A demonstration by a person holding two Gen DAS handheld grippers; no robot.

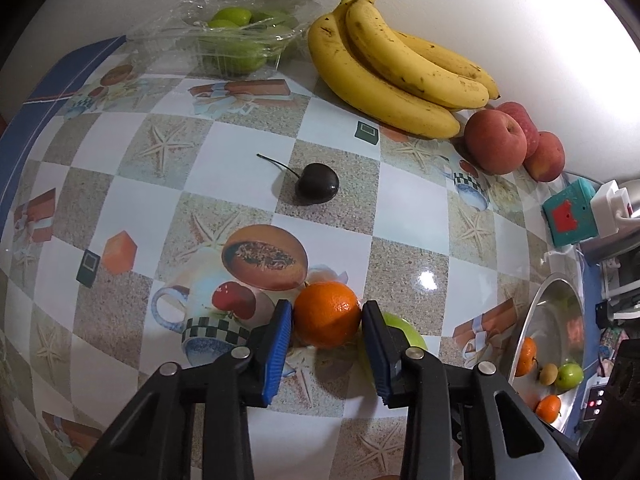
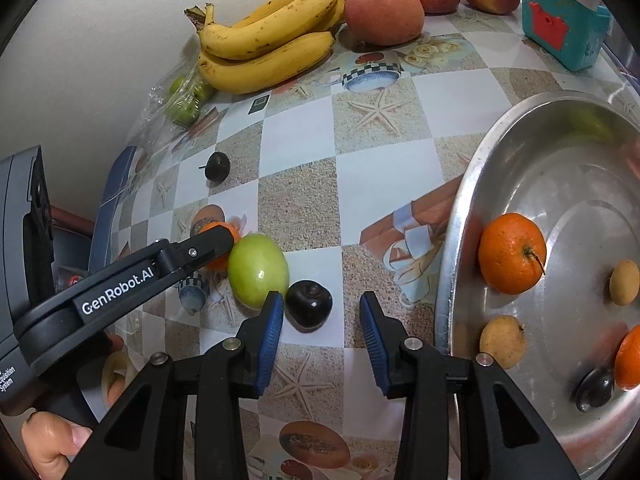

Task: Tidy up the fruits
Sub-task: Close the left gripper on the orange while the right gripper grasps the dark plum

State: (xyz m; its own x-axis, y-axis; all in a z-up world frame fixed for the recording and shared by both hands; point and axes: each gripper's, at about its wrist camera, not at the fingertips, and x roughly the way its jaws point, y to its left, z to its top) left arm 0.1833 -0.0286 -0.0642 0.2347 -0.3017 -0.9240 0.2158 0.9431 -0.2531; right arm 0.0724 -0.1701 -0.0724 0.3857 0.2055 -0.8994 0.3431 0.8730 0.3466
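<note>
Now my left hand-held gripper (image 1: 327, 316) is clamped on the orange (image 1: 327, 314), blue pads touching both its sides, with the fruit low on the surface (image 1: 404, 200). At its 3 o'clock a green apple (image 2: 258, 270) sits just beside the right finger, so a careless lift could knock it rolling. My right hand-held gripper (image 2: 322, 314) hangs open over a dark plum (image 2: 309, 304), which lies near its left pad, off centre; closing like this might squirt it aside. The metal bowl (image 1: 540, 304), at 4 o'clock, already holds fruit, so dropping the orange in hard may bruise something.
</note>
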